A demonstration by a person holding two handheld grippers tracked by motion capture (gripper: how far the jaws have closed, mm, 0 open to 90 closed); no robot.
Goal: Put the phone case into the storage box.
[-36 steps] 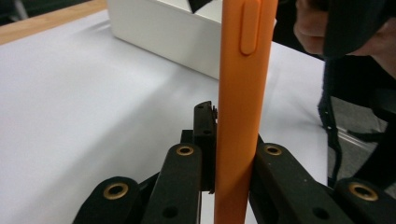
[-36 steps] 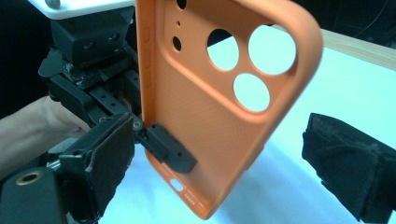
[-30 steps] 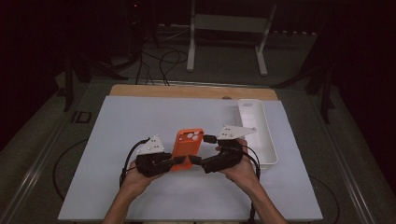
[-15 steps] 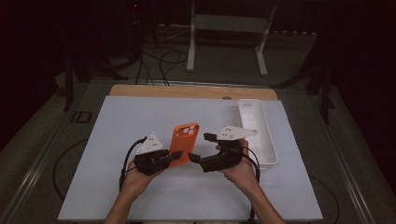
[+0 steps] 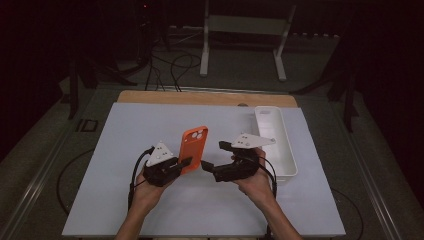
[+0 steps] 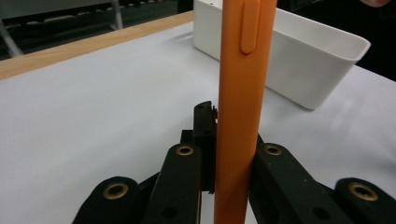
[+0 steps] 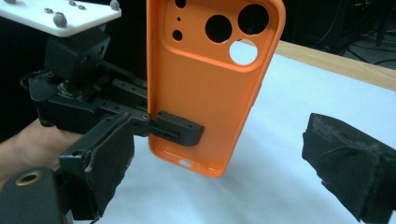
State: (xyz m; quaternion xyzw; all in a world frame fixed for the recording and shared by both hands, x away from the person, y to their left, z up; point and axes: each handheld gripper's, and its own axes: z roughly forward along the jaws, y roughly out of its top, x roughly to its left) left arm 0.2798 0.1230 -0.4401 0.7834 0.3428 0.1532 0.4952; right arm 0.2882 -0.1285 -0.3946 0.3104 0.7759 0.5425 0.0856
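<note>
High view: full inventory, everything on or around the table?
phone case: 1, orange, upright above the mat's middle, clamped by the left gripper
tray: 1, white, right side of mat
mat: 1, white, covers the table
table: 1, wood edge showing at the far side
stand: 1, white, on the floor beyond the table
left gripper: 1, black, shut on the case
right gripper: 1, black, open beside the case
hands: 2, bottom centre

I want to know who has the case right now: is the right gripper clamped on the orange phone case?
No: the right gripper stands open clear of the orange phone case, which the left gripper pinches.
</note>
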